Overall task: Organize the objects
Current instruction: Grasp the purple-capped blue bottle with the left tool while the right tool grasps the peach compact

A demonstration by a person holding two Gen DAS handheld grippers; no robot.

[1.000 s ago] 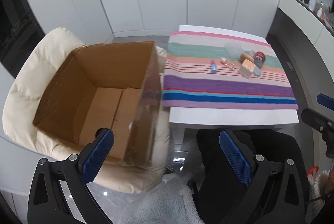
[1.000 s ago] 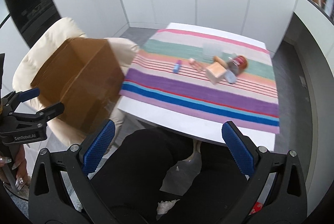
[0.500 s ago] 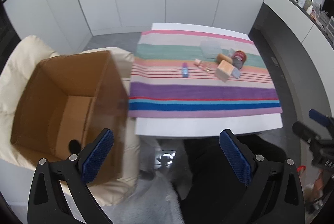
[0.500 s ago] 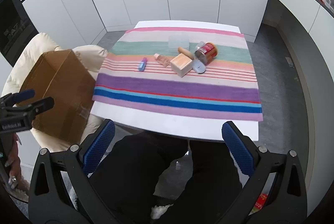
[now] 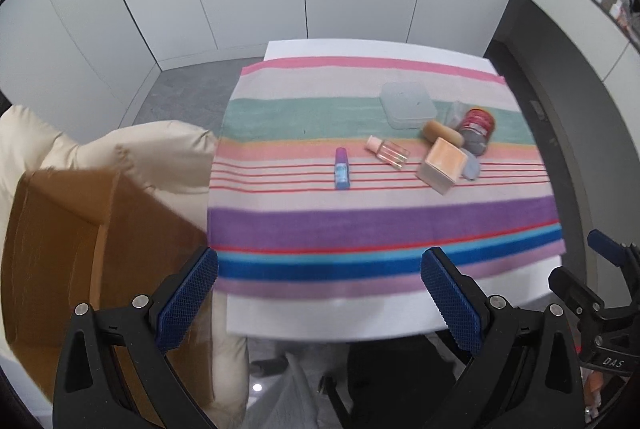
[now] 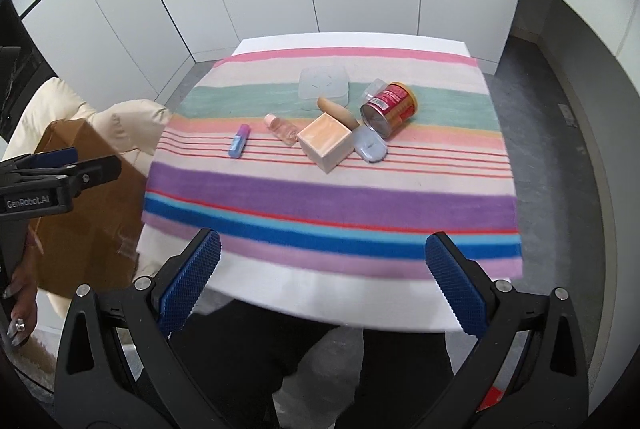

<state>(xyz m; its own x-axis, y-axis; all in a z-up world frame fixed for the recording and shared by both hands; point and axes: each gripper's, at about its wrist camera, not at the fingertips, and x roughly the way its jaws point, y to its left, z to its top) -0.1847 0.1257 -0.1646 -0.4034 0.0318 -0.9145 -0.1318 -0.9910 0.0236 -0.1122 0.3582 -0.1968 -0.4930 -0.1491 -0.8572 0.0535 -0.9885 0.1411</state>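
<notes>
I hold my left gripper [image 5: 318, 293] and right gripper [image 6: 324, 281] spread wide and empty near the striped-cloth surface [image 6: 328, 189], where a purple tube [image 6: 239, 141], peach cube [image 6: 325, 142] and red tin can [image 6: 390, 111] lie clustered, brown cardboard box [image 5: 80, 249] at left.

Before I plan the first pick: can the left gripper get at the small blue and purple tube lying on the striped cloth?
Probably yes. The left gripper is open, and the blue and purple tube lies alone on the striped cloth, nothing between them.
</notes>
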